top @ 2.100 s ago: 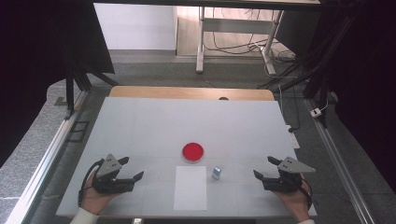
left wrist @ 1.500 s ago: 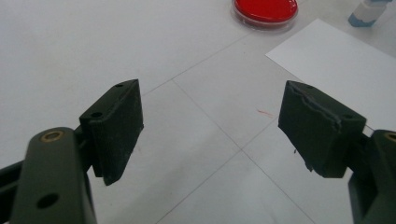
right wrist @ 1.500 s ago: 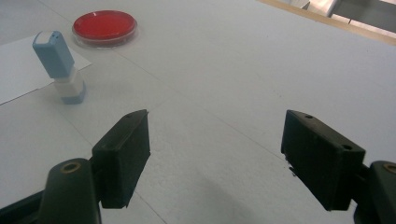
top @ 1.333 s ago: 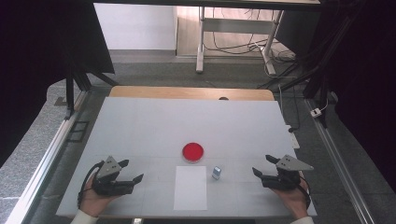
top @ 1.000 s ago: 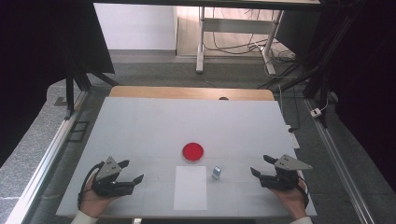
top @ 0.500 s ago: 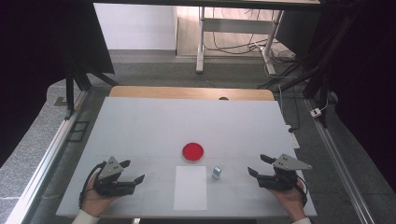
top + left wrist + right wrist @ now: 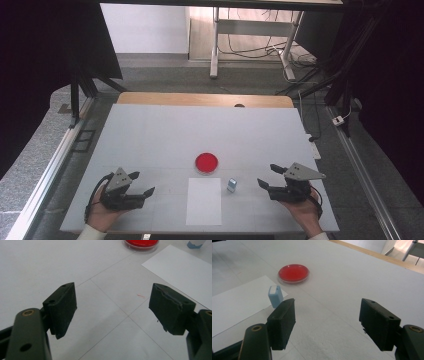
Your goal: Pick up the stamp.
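A round red dish (image 7: 206,162) lies near the middle of the white table (image 7: 165,135); it also shows in the left gripper view (image 7: 141,243) and the right gripper view (image 7: 293,273). In front of it rests a white paper sheet (image 7: 204,201) (image 7: 182,272) (image 7: 237,310). A small pale-blue block (image 7: 232,185) (image 7: 275,296) stands at the sheet's right edge. My left gripper (image 7: 141,184) (image 7: 112,306) is open at the front left, empty. My right gripper (image 7: 268,176) (image 7: 327,323) is open at the front right, a short way right of the block, empty.
A wooden strip (image 7: 205,99) runs along the table's far edge. Metal rails (image 7: 50,170) flank both sides of the table. Beyond it are desk legs and cables (image 7: 280,45) on the floor. A power strip (image 7: 314,148) sits off the right edge.
My right gripper has edged left toward the blue block. My left gripper has shifted slightly right. Both stay open.
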Action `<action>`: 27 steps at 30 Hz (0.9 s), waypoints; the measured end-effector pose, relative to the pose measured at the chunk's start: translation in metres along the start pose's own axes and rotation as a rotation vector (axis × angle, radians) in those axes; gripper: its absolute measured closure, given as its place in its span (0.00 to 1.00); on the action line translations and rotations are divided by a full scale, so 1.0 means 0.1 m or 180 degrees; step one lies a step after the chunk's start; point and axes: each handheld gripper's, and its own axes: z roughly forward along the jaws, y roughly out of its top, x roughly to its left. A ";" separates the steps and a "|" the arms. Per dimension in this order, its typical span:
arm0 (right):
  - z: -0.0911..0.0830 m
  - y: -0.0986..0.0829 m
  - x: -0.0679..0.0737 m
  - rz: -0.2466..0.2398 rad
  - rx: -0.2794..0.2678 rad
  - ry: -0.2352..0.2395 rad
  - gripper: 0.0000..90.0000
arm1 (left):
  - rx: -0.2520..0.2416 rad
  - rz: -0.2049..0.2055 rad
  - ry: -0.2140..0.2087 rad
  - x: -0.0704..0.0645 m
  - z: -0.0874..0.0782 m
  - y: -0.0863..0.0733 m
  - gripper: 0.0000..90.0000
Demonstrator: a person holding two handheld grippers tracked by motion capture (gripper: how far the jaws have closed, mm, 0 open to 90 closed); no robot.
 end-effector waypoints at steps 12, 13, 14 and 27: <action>0.12 0.12 0.14 -0.0083 -0.0004 0.0144 0.33 | 0.0010 -0.0008 -0.0023 -0.01 0.02 0.00 0.25; 0.13 0.13 0.15 -0.0107 0.0034 0.0155 0.33 | 0.0012 -0.0008 -0.0025 -0.01 0.02 0.00 0.25; 0.14 0.14 0.17 -0.0120 0.0035 0.0173 0.33 | 0.0013 -0.0009 -0.0028 -0.01 0.02 0.00 0.25; 0.35 0.35 0.34 -0.0251 0.0117 0.0354 0.34 | 0.0019 -0.0023 -0.0038 -0.01 0.02 -0.01 0.25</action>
